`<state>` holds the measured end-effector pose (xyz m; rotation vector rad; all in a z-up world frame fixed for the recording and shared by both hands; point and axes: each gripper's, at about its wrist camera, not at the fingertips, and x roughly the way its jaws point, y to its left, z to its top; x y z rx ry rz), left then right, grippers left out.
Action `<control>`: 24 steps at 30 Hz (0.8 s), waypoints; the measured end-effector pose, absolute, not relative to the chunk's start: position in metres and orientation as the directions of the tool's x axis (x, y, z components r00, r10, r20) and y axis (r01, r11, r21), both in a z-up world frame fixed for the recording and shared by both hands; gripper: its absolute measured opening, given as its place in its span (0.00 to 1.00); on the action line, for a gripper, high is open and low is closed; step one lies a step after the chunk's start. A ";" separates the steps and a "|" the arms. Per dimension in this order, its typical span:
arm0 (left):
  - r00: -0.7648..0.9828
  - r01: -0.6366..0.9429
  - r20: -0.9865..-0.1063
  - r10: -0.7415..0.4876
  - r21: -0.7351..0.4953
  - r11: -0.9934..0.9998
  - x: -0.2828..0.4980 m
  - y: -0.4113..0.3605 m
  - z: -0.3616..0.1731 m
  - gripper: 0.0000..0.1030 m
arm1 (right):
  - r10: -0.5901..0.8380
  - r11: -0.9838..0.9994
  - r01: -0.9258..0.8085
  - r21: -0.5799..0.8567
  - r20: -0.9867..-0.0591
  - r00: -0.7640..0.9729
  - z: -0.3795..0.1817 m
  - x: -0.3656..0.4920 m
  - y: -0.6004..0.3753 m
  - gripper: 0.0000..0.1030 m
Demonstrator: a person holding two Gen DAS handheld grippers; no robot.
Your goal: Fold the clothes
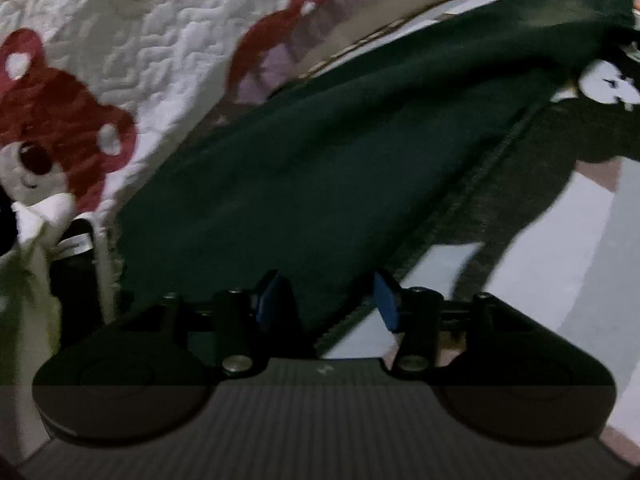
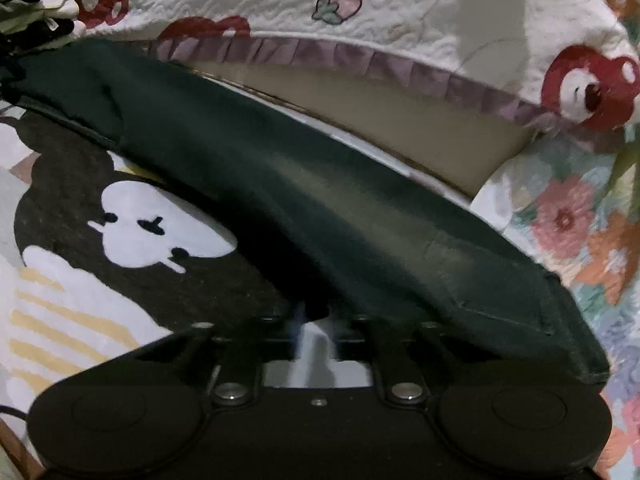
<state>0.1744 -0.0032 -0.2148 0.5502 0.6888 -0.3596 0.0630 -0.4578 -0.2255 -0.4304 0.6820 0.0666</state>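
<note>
Two tongs — one dark garment

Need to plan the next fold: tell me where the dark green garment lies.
The dark green garment stretches lengthwise on the cartoon-print mat, alongside the bear quilt, with the left gripper at one end and the right gripper at the other.

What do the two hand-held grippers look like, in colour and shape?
Both are black, with two round discs at the sides and silver screws. The left hand-held gripper has blue pads and a ribbed grey base. The right hand-held gripper is darker; its fingertips are blurred.
</note>
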 end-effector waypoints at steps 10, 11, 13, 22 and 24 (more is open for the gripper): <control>0.749 0.433 -0.656 -0.093 0.378 0.818 0.178 -0.003 -0.214 0.24 | -0.147 0.867 -0.153 -0.474 -0.536 0.831 -0.237 0.085 -0.451 0.24; 0.755 0.424 -0.650 -0.086 0.385 0.820 0.177 -0.003 -0.214 0.23 | -0.166 0.868 -0.123 -0.481 -0.515 0.841 -0.234 0.089 -0.455 0.15; 0.766 0.410 -0.639 -0.073 0.397 0.821 0.176 -0.003 -0.213 0.23 | -0.193 0.884 -0.072 -0.462 -0.501 0.844 -0.227 0.097 -0.465 0.04; 0.798 0.376 -0.600 -0.054 0.427 0.822 0.176 0.003 -0.210 0.38 | -0.155 0.952 -0.025 -0.305 -0.549 0.821 -0.218 0.112 -0.496 0.03; 0.812 0.365 -0.581 -0.050 0.439 0.821 0.176 0.003 -0.205 0.06 | -0.133 0.960 -0.034 -0.277 -0.559 0.818 -0.219 0.110 -0.499 0.04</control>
